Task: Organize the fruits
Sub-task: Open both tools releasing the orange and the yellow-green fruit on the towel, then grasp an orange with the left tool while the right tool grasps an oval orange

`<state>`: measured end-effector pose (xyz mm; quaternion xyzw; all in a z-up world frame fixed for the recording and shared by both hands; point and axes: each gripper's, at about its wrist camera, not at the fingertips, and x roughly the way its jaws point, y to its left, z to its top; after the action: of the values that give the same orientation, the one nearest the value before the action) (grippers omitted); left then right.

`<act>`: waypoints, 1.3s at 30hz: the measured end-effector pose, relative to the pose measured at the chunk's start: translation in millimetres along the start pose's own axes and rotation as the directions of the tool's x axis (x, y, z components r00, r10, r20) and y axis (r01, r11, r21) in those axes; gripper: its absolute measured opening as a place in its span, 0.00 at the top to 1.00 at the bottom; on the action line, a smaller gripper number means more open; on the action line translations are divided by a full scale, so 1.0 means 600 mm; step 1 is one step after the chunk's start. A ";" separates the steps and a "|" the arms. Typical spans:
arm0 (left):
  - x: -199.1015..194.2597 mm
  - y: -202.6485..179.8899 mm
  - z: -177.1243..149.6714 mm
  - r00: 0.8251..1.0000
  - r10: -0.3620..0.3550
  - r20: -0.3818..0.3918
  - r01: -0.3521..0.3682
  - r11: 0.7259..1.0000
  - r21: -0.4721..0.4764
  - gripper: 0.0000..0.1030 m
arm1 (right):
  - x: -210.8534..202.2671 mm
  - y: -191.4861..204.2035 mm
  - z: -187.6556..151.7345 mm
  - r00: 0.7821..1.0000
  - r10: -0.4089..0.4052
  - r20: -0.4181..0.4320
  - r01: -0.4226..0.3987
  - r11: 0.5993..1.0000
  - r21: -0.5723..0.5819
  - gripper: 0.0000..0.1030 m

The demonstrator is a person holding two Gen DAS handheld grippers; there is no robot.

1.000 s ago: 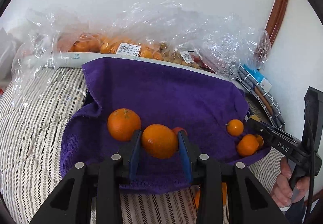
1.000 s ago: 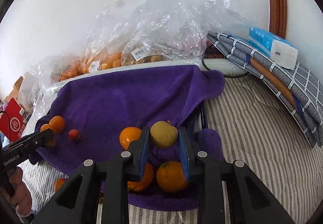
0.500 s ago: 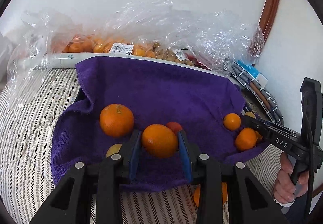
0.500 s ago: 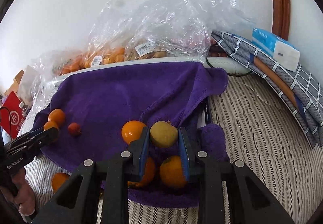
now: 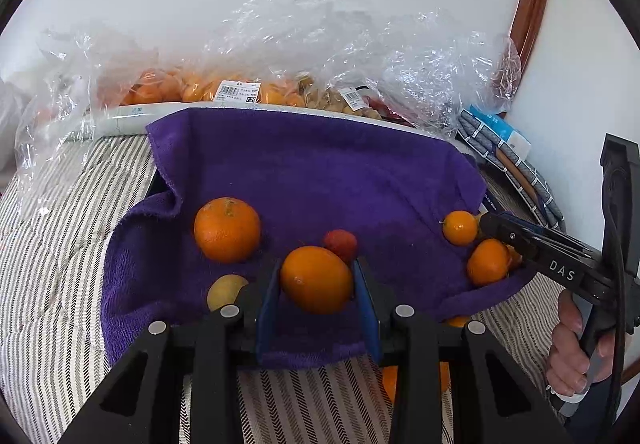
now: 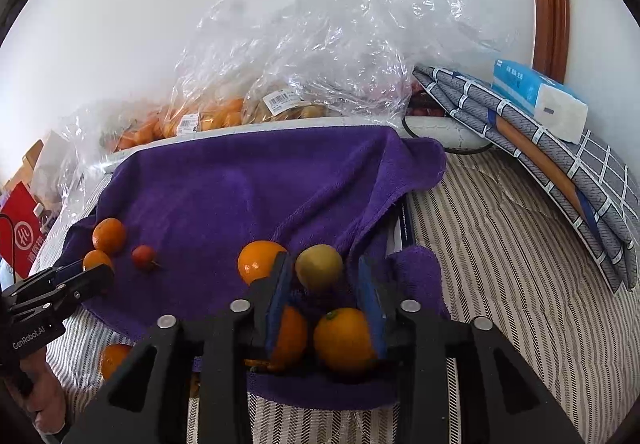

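While the left gripper [image 5: 316, 286] stays clamped on an orange [image 5: 316, 280], held just above the purple towel [image 5: 320, 172], the right gripper [image 6: 324, 284] has its jaws opening, with a yellow-green fruit [image 6: 319, 267] between the blue pads [image 6: 370, 304], close against the left pad and clear of the right one. Below that fruit two more oranges [image 6: 342, 338] lie in a fold of the towel. On the left side of the towel sit a larger orange [image 5: 227, 229], a small red fruit [image 5: 341, 244] and a yellowish fruit [image 5: 225, 290]. Clear bags of fruit [image 6: 208, 116] line the wall behind.
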<state>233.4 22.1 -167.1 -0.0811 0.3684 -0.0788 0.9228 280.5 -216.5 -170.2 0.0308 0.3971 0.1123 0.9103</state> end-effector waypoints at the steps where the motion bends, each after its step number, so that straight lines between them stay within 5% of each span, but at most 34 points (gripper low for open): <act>1: 0.000 0.000 0.000 1.000 0.003 0.000 -0.003 1.000 -0.001 0.66 | -0.002 0.000 0.000 1.000 -0.002 0.005 0.002 1.000 0.000 0.57; 8: -0.007 0.004 -0.001 1.000 -0.011 0.012 0.011 1.000 -0.016 0.62 | -0.022 0.003 0.000 0.998 -0.020 0.054 0.020 1.000 -0.002 0.34; 13: -0.025 0.006 -0.002 0.998 -0.008 0.063 0.010 1.000 -0.023 0.54 | -0.032 0.004 0.000 0.996 -0.035 0.087 0.035 0.999 -0.003 0.34; 22: -0.039 0.008 -0.003 0.994 0.026 0.111 -0.022 0.999 -0.043 0.53 | -0.076 0.006 0.003 0.982 -0.069 0.177 0.065 0.997 0.031 0.34; 29: -0.070 0.005 -0.006 0.984 0.035 0.175 -0.025 0.998 -0.059 0.53 | -0.136 0.009 -0.020 0.983 -0.075 0.169 0.069 0.997 0.041 0.34; 39: -0.126 0.028 -0.065 0.997 0.026 0.074 -0.017 0.992 -0.125 0.53 | -0.215 0.036 -0.076 0.992 -0.039 0.117 0.036 0.999 0.028 0.38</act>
<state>153.5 50.3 -148.2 -0.1373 0.3381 -0.0425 0.9301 158.1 -226.7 -105.7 0.0415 0.3449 0.0882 0.9336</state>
